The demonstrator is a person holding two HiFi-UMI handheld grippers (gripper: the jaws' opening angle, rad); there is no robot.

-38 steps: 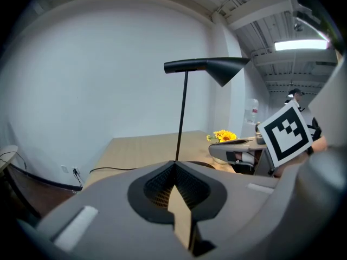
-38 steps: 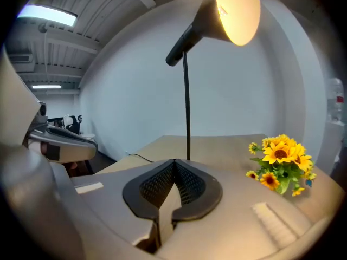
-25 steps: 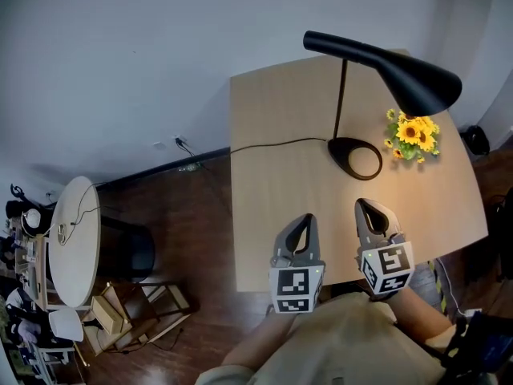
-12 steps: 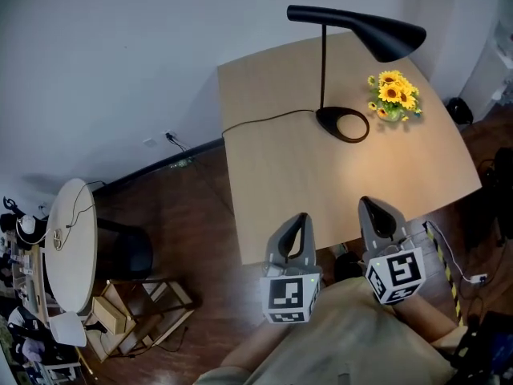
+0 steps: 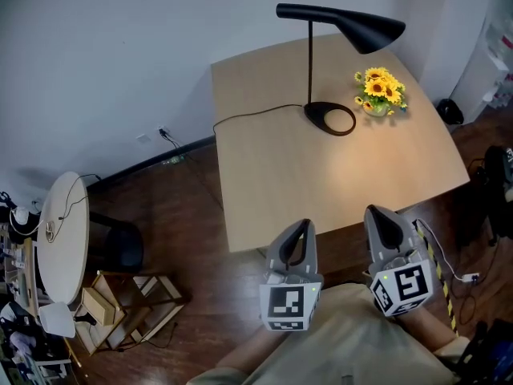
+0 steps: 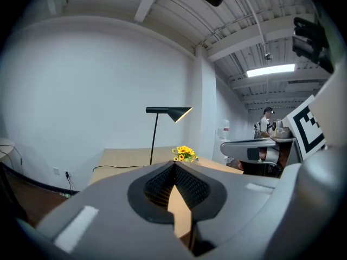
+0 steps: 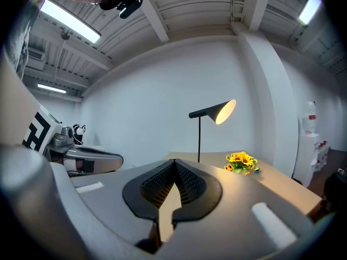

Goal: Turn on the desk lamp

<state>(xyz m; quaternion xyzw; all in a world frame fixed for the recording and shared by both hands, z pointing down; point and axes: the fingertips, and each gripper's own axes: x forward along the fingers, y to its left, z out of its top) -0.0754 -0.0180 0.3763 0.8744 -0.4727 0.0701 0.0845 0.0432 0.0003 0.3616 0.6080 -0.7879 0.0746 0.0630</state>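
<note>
The black desk lamp [image 5: 353,24] stands at the far side of the wooden table [image 5: 280,191], its round base [image 5: 329,119] beside a small pot of sunflowers [image 5: 378,91]. Its shade glows and warm light falls on the tabletop. Both gripper views show the lit lamp [image 6: 169,112] [image 7: 217,112] far ahead. My left gripper [image 5: 299,226] and right gripper [image 5: 378,213] are shut and empty. They hang side by side at the table's near edge, well short of the lamp.
The lamp cord [image 5: 248,116] runs left off the table toward a wall socket [image 5: 163,132]. A round white table [image 5: 64,239], a dark stool [image 5: 120,247] and a wooden rack [image 5: 136,303] stand at the left. A taped cable [image 5: 441,271] lies on the floor at the right.
Both grippers have drawn back from over the tabletop to its near edge. The lamp and table now sit farther off in the head view. The lamp glows throughout.
</note>
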